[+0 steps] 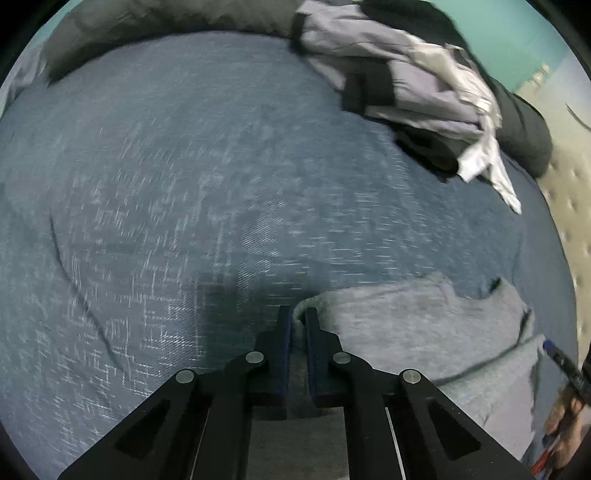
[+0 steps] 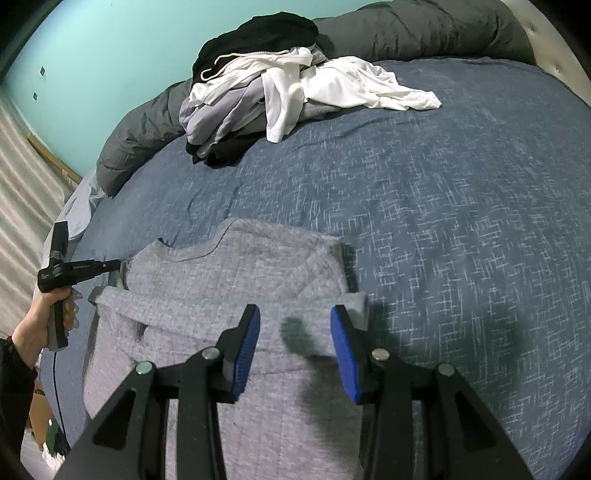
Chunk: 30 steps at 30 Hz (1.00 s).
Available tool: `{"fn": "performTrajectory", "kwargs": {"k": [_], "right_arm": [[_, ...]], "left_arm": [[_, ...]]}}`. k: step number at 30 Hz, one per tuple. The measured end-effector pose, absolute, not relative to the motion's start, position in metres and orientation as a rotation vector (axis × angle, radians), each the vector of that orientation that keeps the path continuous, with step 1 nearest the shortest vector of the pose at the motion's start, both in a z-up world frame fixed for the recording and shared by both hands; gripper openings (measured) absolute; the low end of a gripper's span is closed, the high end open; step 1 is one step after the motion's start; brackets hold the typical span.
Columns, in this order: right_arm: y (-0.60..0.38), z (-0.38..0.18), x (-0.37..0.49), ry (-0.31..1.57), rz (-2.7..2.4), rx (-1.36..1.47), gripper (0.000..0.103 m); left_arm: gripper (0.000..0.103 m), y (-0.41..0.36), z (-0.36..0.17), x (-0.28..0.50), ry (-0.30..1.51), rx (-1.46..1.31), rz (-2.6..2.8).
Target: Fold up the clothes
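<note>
The grey sweater (image 2: 236, 295) lies flat on the blue bedspread (image 2: 461, 221) at the near edge of the bed, its long axis running from me toward the pillows, neckline at the far end. My left gripper (image 1: 298, 325) has its fingers pressed together on a rolled edge of that knit at the garment's left side; in the right wrist view I see it (image 2: 114, 264) coming in from the left at the shoulder corner. My right gripper (image 2: 295, 332) hovers over the right side with its jaws wide apart, a folded-in sleeve or cuff (image 2: 351, 314) lying just under and beyond the right finger. So the cloth is directly ahead of and below both tools, and the right one is nearer the loose flap. Whether the sleeves are only just being tucked in or the body fold is due, I can't settle from this. Well beyond, a heap of white, lilac and black clothes (image 2: 280, 92) rests against the dark grey duvet (image 2: 424, 33); it stands well apart from the sweater.
</note>
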State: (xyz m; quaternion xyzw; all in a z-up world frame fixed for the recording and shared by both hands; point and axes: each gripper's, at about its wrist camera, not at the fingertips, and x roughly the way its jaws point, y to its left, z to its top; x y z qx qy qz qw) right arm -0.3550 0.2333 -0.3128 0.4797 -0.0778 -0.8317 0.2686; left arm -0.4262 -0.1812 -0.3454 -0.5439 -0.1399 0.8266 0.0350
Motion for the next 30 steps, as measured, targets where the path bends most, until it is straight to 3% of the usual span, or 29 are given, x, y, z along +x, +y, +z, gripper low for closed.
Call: {"fn": "performTrajectory", "kwargs": {"k": [7,22,27,30], "right_arm": [[0.234,-0.315,-0.355,-0.201,-2.240,1.297,0.040],[0.234,-0.321,-0.350,-0.226,-2.224,1.310,0.040],[0.233,-0.323,-0.350,-0.224,-2.219,1.312,0.040],[0.232,-0.324,-0.350,-0.224,-2.217,1.313,0.040]], "left_arm": [[0.007,-0.194,-0.362,-0.425,-0.491,-1.701,2.540],[0.013,-0.201,-0.337,-0.415,-0.552,-1.560,2.500],[0.013,-0.208,-0.338,-0.417,-0.659,-1.516,2.497],[0.020,-0.202,-0.340,-0.420,-0.601,-1.526,2.498]]}}
